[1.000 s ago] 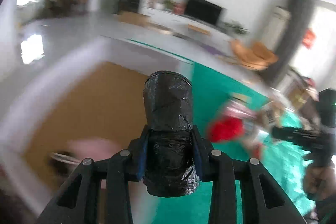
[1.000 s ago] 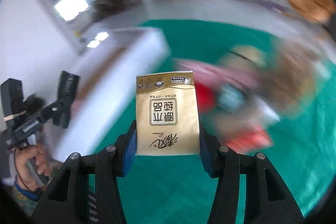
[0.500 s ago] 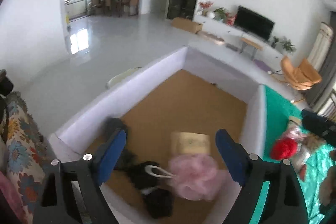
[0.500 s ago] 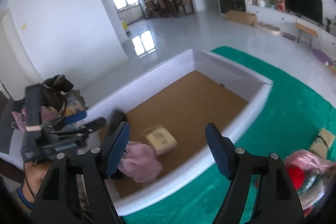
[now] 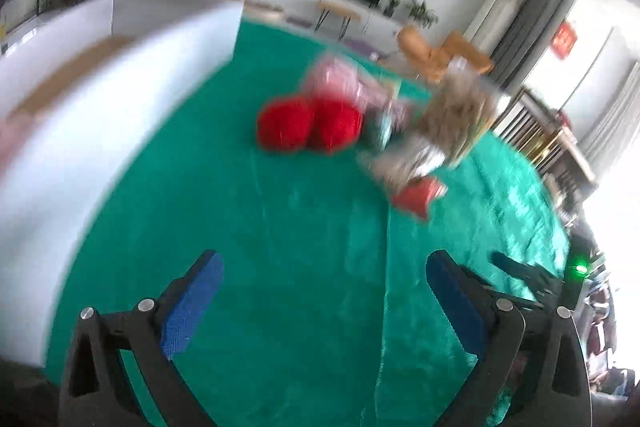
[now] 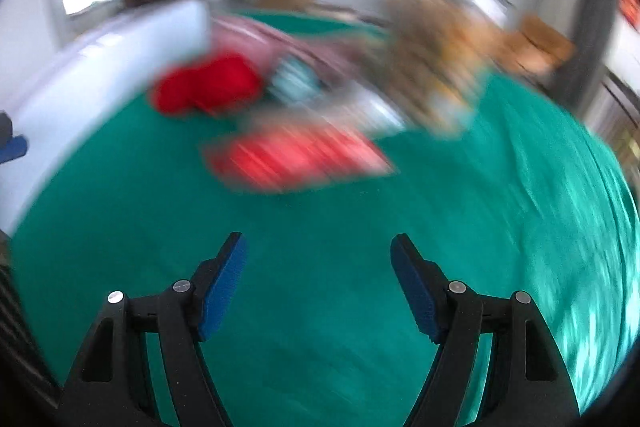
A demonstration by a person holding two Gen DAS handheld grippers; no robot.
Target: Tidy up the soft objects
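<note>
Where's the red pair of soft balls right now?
In the left wrist view the red balls lie on the green cloth, upper centre, at the left edge of the pile, right of the white box.

Green cloth under jumbled soft things, white box

Loads of bare green cloth right in front, easy passing. White box wall blocks the left side, and the blurry heap of soft stuff sits farther ahead
</note>
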